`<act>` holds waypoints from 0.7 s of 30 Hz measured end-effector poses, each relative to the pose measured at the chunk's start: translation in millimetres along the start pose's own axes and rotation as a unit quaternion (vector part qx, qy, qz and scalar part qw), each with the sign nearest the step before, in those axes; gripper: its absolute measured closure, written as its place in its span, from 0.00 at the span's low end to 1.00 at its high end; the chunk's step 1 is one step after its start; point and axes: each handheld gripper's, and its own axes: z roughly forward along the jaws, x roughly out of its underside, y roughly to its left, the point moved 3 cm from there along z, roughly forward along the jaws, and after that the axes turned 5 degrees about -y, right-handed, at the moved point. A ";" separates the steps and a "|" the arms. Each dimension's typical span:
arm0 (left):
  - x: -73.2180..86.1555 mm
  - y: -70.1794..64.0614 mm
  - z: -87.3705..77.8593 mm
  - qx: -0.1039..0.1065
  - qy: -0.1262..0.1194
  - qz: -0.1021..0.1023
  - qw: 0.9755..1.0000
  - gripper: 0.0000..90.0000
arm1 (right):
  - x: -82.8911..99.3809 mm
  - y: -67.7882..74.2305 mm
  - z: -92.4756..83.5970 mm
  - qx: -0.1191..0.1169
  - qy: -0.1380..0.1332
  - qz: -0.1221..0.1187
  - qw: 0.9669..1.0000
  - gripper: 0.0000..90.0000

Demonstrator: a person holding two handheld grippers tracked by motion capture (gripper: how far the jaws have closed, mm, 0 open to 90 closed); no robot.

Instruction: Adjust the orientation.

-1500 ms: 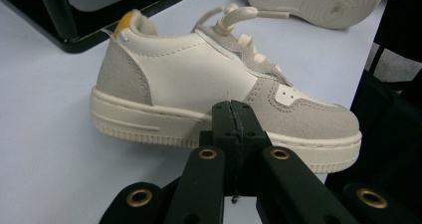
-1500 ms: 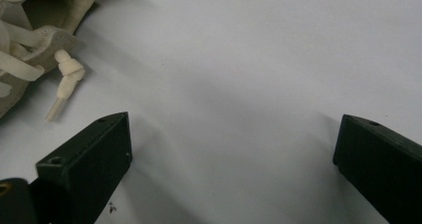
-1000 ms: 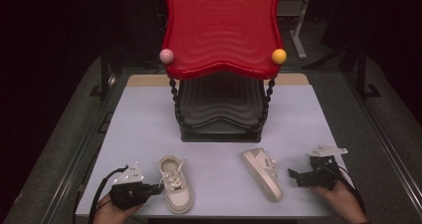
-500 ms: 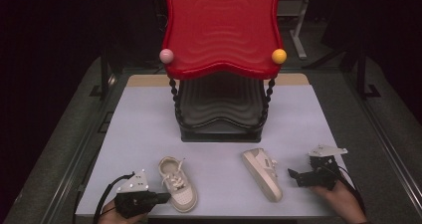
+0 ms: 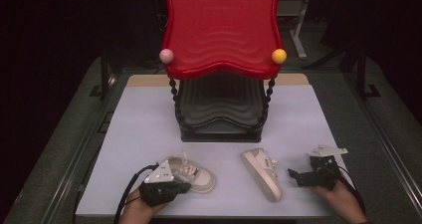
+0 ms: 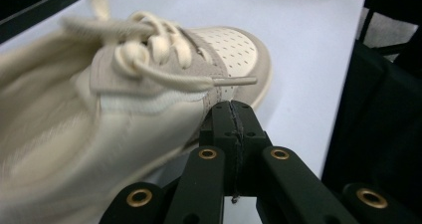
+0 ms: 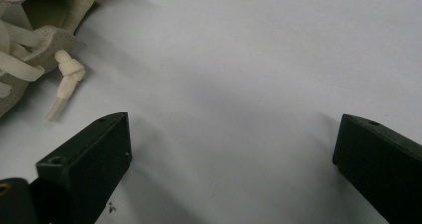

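Left gripper (image 5: 185, 186), jaws pressed together with nothing between them, sits against the heel side of the left shoe (image 5: 191, 173) near the worktop's (image 5: 149, 119) front edge, left of centre. Right gripper (image 5: 293, 175), jaws spread wide and empty, rests just beside the right shoe (image 5: 263, 173) toward the front right corner.

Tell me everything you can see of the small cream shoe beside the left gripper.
The small cream lace-up shoe lies on the pale tabletop, toe to the right in the high view. It has a perforated toe cap, a greyish suede-like panel, thick cream laces and a pale sole. The left gripper, jaws shut, sits against its side; actual contact is unclear.
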 end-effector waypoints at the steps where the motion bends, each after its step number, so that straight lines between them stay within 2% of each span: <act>1: -2.5 0.6 3.2 -0.001 0.000 0.001 1.000 1.00 | 0.0 0.0 0.0 0.000 0.000 0.000 1.000 0.01; 5: -10.3 2.9 13.9 -0.006 0.003 0.005 1.000 1.00 | 0.0 -0.1 0.0 0.000 0.000 -0.001 1.000 0.01; 9: -13.3 0.3 13.8 -0.003 0.001 0.005 1.000 1.00 | 0.1 -0.1 0.0 0.000 0.000 -0.001 1.000 0.01; 11: -15.8 -3.9 2.3 0.003 -0.014 -0.002 1.000 1.00 | 0.1 0.0 -0.1 0.000 0.000 0.000 1.000 0.01; 15: -22.9 -1.5 -25.4 -0.007 -0.045 -0.007 0.999 1.00 | 0.1 -0.1 0.0 0.000 -0.001 -0.001 1.000 0.01; 16: -22.9 -1.5 -25.4 -0.007 -0.045 -0.007 0.999 1.00 | 0.1 -0.1 0.0 0.000 -0.001 -0.001 1.000 0.01; 19: -28.5 9.8 -51.7 -0.030 -0.065 -0.011 0.997 1.00 | 0.1 -0.1 0.0 0.000 -0.001 -0.001 1.000 0.01; 21: -29.4 22.1 -66.1 -0.056 -0.074 -0.014 0.996 1.00 | 0.0 -0.1 0.0 0.000 0.000 -0.001 1.000 0.01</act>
